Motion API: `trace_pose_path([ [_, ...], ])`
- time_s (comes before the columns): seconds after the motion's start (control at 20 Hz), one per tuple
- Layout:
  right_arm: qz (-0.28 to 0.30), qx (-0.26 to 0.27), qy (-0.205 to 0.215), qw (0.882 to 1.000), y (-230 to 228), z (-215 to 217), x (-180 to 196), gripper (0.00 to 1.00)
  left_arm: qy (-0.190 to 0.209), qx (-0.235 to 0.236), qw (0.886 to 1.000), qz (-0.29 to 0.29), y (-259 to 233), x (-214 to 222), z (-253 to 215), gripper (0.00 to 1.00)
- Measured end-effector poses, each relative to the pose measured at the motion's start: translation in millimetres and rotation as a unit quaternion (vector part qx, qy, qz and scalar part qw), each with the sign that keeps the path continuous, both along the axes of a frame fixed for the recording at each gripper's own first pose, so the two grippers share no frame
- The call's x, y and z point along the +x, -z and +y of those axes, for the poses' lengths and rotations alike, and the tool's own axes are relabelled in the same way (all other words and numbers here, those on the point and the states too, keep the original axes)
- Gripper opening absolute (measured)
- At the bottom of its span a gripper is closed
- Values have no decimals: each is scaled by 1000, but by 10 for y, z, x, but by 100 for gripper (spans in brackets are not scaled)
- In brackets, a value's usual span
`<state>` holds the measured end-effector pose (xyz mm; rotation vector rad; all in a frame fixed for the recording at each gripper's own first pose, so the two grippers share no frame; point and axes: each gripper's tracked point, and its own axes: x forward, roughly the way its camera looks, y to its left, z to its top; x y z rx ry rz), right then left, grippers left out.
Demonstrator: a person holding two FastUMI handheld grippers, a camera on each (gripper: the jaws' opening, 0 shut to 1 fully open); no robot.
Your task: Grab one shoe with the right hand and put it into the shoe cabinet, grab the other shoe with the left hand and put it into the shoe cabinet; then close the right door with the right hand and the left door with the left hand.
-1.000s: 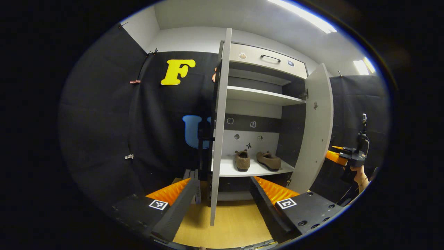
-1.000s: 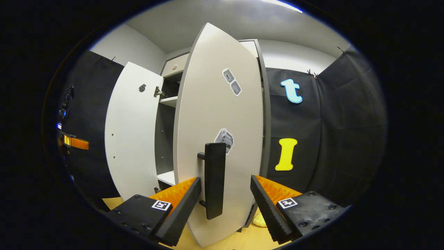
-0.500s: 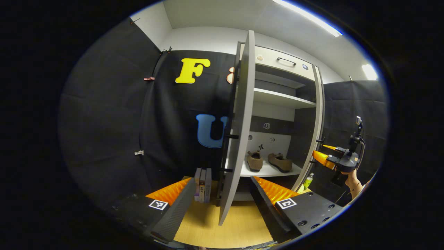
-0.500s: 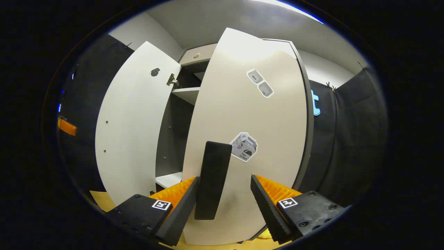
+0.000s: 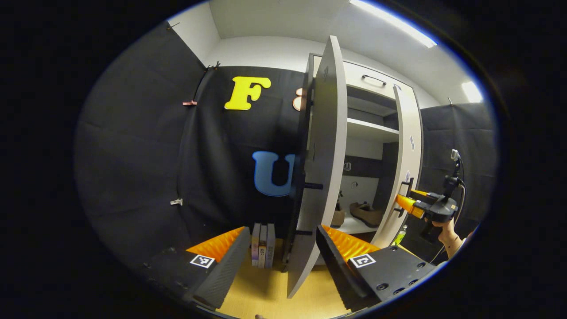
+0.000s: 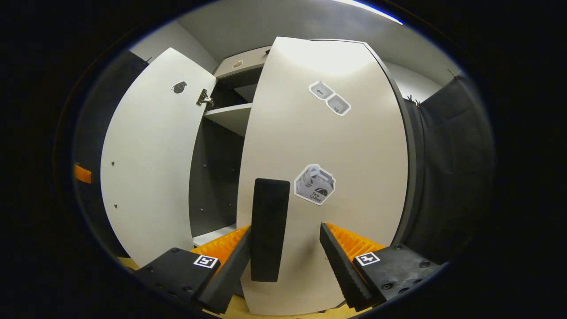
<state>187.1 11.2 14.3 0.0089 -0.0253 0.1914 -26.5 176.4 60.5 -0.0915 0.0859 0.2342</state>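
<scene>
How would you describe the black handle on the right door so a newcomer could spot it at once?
Start at the cabinet with two pale doors. On the right door, the handle is a tall black bar near the inner edge, between the open right tool's fingers. The grey stickers beside it lie flat; it stands off the panel.

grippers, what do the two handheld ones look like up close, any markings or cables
Each pair of tongs, left and right, has long wedge-shaped fingers with ridged inner faces, on black bolted blocks bearing a square black-and-white tag. In the left gripper view, the right one has a black body, a dark cable and a small upright mast.
</scene>
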Motion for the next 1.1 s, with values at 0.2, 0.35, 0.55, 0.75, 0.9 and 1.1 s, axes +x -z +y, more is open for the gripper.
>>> trace_pose_path([
  [0.2,3,-5,-11,1000,3,-18,-239,98,0,23,1000,8,7,253,125,95],
  [0.35,7,-28,-12,1000,19,-141,-537,98,7,25,1000,8,23,318,58,95],
  [0.55,14,-25,-2,1000,42,-280,-726,98,12,27,1000,8,36,354,48,95],
  [0.75,24,-6,-6,1000,69,-342,-809,98,6,38,999,12,27,366,-41,94],
  [0.9,20,4,-10,1000,16,-375,-808,98,0,21,1000,8,47,357,-49,95],
  [1.1,22,-1,-20,1000,9,-400,-812,98,-18,34,999,8,28,355,-95,95],
])
